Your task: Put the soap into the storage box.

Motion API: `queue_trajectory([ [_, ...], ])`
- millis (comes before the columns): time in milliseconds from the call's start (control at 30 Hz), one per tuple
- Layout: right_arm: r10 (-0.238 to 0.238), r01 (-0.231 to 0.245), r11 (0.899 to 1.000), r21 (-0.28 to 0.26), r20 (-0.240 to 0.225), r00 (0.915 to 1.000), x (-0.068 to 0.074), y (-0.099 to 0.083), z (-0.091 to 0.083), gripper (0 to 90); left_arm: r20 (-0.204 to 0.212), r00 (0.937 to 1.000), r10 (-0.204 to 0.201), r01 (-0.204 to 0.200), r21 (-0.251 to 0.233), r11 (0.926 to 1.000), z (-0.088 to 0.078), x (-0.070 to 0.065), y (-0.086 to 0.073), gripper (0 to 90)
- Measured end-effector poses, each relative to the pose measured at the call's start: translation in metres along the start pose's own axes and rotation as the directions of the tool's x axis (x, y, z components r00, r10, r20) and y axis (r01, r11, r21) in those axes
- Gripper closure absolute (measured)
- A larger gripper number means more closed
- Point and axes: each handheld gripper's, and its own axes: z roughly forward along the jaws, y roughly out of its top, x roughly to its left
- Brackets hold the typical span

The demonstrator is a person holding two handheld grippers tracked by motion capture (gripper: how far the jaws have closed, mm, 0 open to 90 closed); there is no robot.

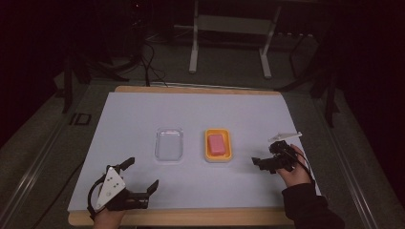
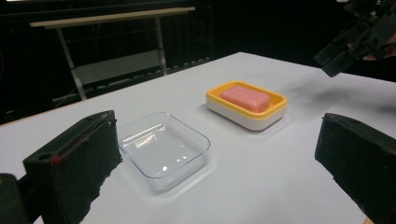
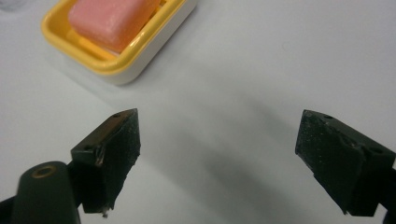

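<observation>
The right gripper (image 1: 268, 161), fingers spread wide and empty, sits nearer the pink soap (image 1: 217, 143), which lies to its left, long axis running away from the person; the left gripper (image 1: 138, 174) is wide too

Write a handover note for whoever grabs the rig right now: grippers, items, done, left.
Left gripper: open, holding nothing, at the near left of the table, facing the clear lid.
Right gripper: open, holding nothing, just right of the soap dish.
Pink soap sits in the yellow-rimmed dish; the clear lid lies apart on the white table, left of it.
Done: nothing gripped.
Left: probably pick up the lid and cover the dish.
</observation>
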Motion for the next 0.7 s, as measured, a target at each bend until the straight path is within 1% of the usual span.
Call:
queue_trajectory([
  [100, -0.001, 0.001, 1.000, -0.007, 0.018, 0.9998, -0.001, -0.008, -0.002, 13.9, 0.002, 1.0000, 0.004, -0.004, 0.001, 1.0000, 0.000, 0.000, 0.000, 0.4],
  [133, 0.009, -0.009, 1.000, -0.009, 0.017, 0.9998, -0.002, -0.010, -0.002, 13.9, 0.003, 1.0000, 0.006, -0.006, 0.001, 1.0000, 0.000, 0.000, 0.000, 0.3],
  [167, 0.009, -0.009, 1.000, -0.009, 0.017, 0.9998, -0.002, -0.010, -0.002, 13.9, 0.003, 1.0000, 0.006, -0.006, 0.001, 1.0000, 0.000, 0.000, 0.000, 0.3],
  [200, 0.020, -0.020, 1.000, -0.011, 0.019, 0.9996, -0.002, -0.016, -0.003, 13.9, 0.003, 1.0000, 0.009, -0.009, 0.002, 1.0000, 0.000, -0.001, 0.000, 0.3],
  [267, 0.019, -0.019, 1.000, -0.011, 0.030, 0.9994, -0.003, -0.021, -0.003, 13.8, 0.005, 0.9999, 0.011, -0.011, 0.002, 0.9999, 0.000, -0.001, 0.001, 0.3],
  [333, 0.031, -0.031, 0.999, -0.012, 0.043, 0.9986, -0.005, -0.025, -0.003, 13.8, 0.005, 0.9999, 0.011, -0.011, 0.002, 0.9999, 0.000, -0.001, 0.001, 0.3],
  [433, 0.036, -0.035, 0.999, -0.027, 0.052, 0.9980, -0.007, -0.027, -0.001, 13.8, 0.008, 0.9999, 0.012, -0.012, 0.004, 0.9999, -0.001, -0.001, 0.001, 0.3],
  [500, 0.029, -0.028, 0.999, -0.025, 0.058, 0.9979, -0.007, -0.027, 0.000, 13.8, 0.014, 0.9998, 0.012, -0.012, 0.006, 0.9999, -0.001, -0.002, 0.001, 0.3],
  [533, 0.029, -0.027, 0.999, -0.030, 0.058, 0.9979, -0.007, -0.027, 0.001, 13.8, 0.016, 0.9998, 0.010, -0.010, 0.005, 0.9999, 0.000, -0.002, 0.001, 0.3],
  [600, 0.027, -0.026, 0.999, -0.024, 0.051, 0.9983, -0.007, -0.027, 0.002, 13.8, 0.017, 0.9998, 0.012, -0.012, 0.006, 0.9999, 0.000, -0.002, 0.001, 0.3],
  [667, 0.025, -0.023, 0.999, -0.025, 0.055, 0.9982, -0.007, -0.027, 0.003, 13.8, 0.017, 0.9998, 0.012, -0.012, 0.006, 0.9999, 0.000, -0.002, 0.001, 0.3],
  [700, 0.025, -0.024, 0.999, -0.024, 0.047, 0.9986, -0.008, -0.027, 0.003, 13.8, 0.020, 0.9997, 0.011, -0.012, 0.005, 0.9999, 0.000, -0.002, 0.001, 0.3],
])
